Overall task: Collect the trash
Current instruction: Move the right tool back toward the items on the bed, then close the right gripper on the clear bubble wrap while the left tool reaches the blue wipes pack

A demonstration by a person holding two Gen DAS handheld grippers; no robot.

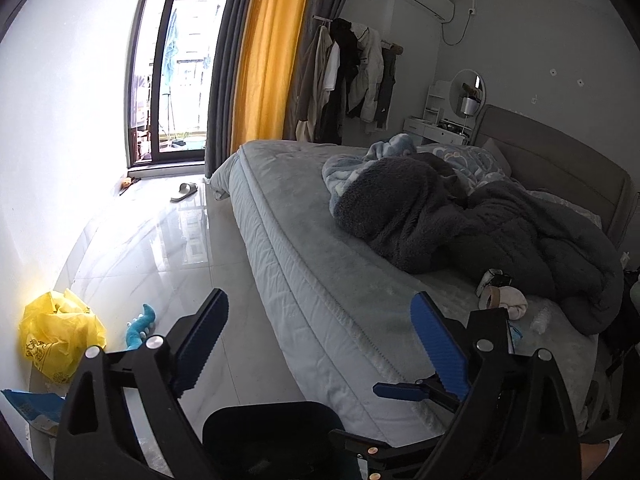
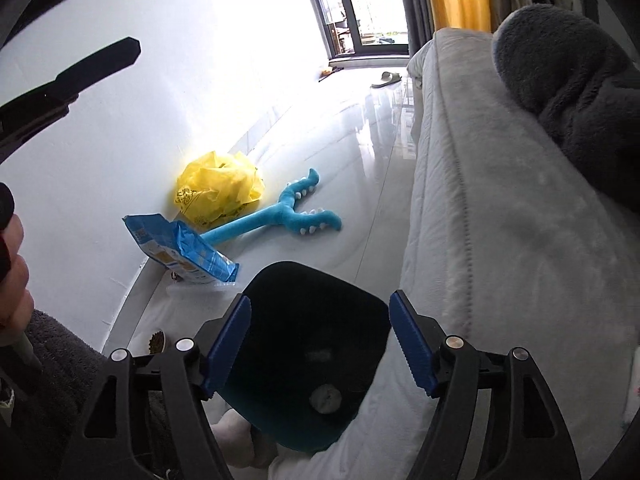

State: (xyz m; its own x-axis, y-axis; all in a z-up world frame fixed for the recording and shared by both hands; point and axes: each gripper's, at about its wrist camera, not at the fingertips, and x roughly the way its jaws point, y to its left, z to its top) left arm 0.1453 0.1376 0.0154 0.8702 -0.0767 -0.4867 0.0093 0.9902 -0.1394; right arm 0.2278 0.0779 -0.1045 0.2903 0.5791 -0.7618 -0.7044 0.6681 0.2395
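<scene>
My right gripper (image 2: 320, 344) gapes empty above the dark blue bin (image 2: 308, 360), showing crumpled white trash (image 2: 326, 399) inside; my released left gripper (image 1: 320, 340) alone sees the grey bed's (image 1: 304, 240) clutter.

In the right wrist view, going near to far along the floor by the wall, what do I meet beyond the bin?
Dark bin with a wad in it → blue packet → yellow plastic bag with the blue plush toy beside it → slipper near the balcony door.
</scene>
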